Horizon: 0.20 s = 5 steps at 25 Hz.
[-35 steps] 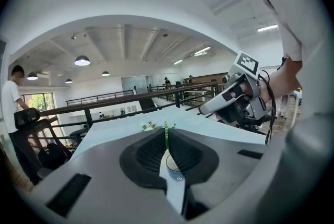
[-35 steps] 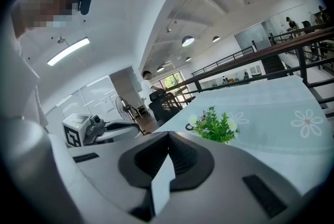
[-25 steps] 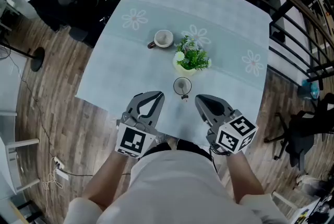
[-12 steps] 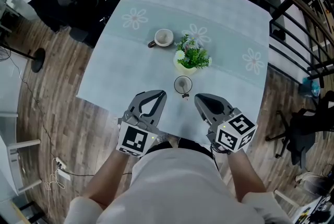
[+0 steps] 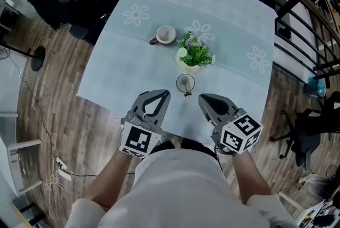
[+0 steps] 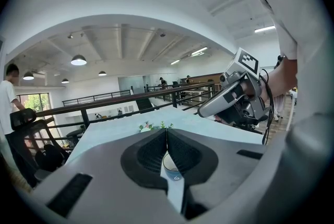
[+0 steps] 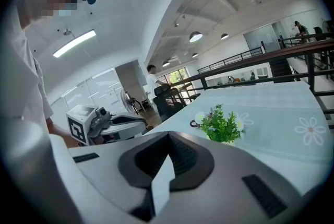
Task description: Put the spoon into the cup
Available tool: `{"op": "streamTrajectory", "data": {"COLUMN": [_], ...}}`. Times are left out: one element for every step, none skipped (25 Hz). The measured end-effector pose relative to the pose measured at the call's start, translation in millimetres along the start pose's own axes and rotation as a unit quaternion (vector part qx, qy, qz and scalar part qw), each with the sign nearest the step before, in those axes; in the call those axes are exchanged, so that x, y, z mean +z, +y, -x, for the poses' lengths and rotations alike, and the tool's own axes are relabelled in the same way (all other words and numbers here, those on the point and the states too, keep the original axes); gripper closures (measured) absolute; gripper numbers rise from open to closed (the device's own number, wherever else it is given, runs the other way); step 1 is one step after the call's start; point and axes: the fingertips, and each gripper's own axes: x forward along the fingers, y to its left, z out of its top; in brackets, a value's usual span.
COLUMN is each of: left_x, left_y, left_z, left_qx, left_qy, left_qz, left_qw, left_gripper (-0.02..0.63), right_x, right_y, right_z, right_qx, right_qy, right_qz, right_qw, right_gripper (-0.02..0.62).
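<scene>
Only my view has drifted: left gripper [image 5: 163,94] and right gripper [image 5: 203,99], jaws closed on nothing; cup [image 5: 185,83] at their 12 o'clock; spoon [image 5: 187,95] (seemingly the stub at its 6 o'clock rim) probably light, stiff, slippery, so I'd pinch its handle.

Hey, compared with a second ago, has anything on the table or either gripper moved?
Nothing has visibly moved, been grasped or let go. The left gripper and right gripper hover shut and empty at the near edge of the table; the small cup, white mug and potted plant sit where they were.
</scene>
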Motion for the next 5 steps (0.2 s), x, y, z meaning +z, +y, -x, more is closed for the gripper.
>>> {"op": "streamTrajectory", "data": {"left_x": [-0.5, -1.0, -1.4, -1.7, -2.0], "left_y": [-0.4, -0.7, -1.3, -1.9, -2.6], "left_z": [-0.6, -1.3, -2.1, -2.9, -3.7], "left_qx": [0.0, 0.001, 0.001, 0.001, 0.001], "left_qy": [0.0, 0.001, 0.001, 0.001, 0.001], "left_qz": [0.0, 0.0, 0.001, 0.001, 0.002], "left_qw": [1.0, 1.0, 1.0, 1.0, 1.0], "left_gripper": [0.583, 0.583, 0.582, 0.583, 0.582], "right_x": [-0.3, -0.5, -0.8, -1.2, -1.6], "right_y": [-0.5, -1.0, -1.5, -2.1, -2.6], "right_z": [0.2, 0.5, 0.9, 1.4, 1.9], "right_qx": [0.0, 0.001, 0.001, 0.002, 0.002], "right_qy": [0.0, 0.0, 0.0, 0.0, 0.0], "right_qz": [0.0, 0.0, -0.001, -0.001, -0.001], "right_qw": [1.0, 1.0, 1.0, 1.0, 1.0], "right_gripper": [0.572, 0.572, 0.572, 0.572, 0.572]}}
